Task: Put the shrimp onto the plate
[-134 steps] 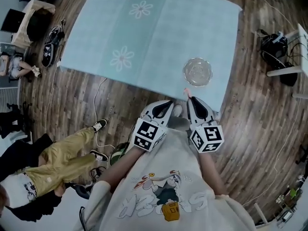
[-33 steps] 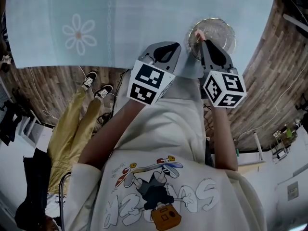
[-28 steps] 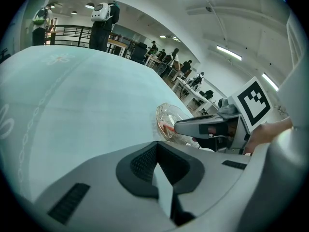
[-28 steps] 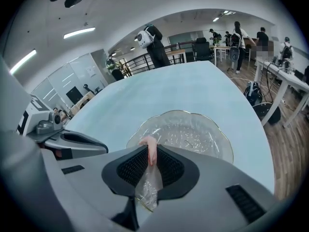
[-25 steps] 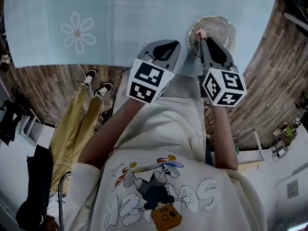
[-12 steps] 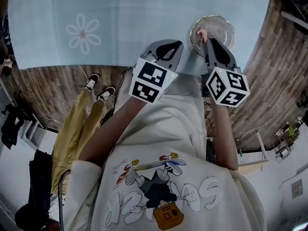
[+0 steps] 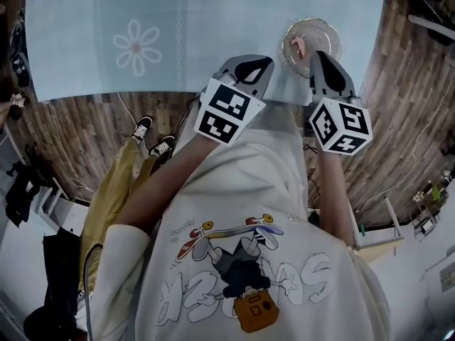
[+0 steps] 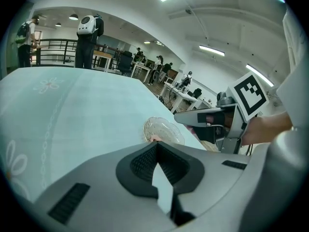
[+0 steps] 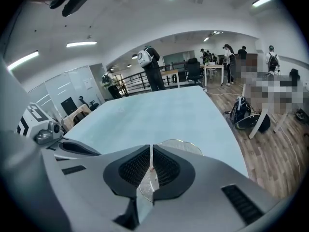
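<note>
Shrimp (image 7: 297, 47), small and pink, is only partly seen. In the right gripper view it is reduced to a thin pale-pink sliver (image 9: 151, 167), pinched between the nearly closed jaws of the right gripper (image 9: 151, 150). From the head view, the free end is seen poking out past the jaw tips (image 7: 313, 54), over the near-left rim of the round clear glass plate (image 7: 325, 28). Its long axis appears to run on from the jaws toward the plate; head and tail cannot be told apart. Contact with the glass cannot be judged. The left gripper (image 8: 157, 146) is held shut on nothing, beside the right one, over the near edge of the pale blue flowered tablecloth (image 7: 213, 20).
</note>
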The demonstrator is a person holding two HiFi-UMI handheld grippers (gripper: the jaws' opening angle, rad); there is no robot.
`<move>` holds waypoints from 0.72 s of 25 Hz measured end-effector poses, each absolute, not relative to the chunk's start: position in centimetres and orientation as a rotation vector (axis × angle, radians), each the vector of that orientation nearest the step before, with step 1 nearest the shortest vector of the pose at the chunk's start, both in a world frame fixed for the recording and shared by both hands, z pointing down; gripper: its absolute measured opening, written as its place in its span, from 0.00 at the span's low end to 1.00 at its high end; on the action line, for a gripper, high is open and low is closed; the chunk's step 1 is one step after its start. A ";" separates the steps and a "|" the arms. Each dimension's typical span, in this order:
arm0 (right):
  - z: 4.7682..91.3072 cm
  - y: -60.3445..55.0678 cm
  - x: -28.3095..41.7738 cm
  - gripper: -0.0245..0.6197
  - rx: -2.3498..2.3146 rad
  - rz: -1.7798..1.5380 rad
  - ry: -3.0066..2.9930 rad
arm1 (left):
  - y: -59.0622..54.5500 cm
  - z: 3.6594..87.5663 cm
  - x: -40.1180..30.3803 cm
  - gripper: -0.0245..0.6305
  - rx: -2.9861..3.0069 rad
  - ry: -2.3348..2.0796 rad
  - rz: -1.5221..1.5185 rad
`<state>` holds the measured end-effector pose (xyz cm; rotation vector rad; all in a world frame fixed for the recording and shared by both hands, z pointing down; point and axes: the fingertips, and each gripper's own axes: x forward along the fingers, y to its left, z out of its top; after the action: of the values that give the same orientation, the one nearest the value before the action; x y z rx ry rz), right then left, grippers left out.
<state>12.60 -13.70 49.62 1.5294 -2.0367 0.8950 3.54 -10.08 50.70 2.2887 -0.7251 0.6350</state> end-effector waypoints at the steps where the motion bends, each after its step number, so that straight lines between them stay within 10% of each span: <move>1: 49.1 -13.6 12.6 0.10 1.544 0.897 -2.038 | -9.9 50.3 3.4 0.05 2.298 -0.721 0.634; 18: 41.3 -11.7 11.4 0.08 1.741 0.751 -2.064 | -9.7 43.2 0.5 0.05 2.431 -0.755 0.544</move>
<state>11.40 -11.71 41.34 1.7411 -2.0636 0.7506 0.49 -9.74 43.24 2.4308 -0.7551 0.5442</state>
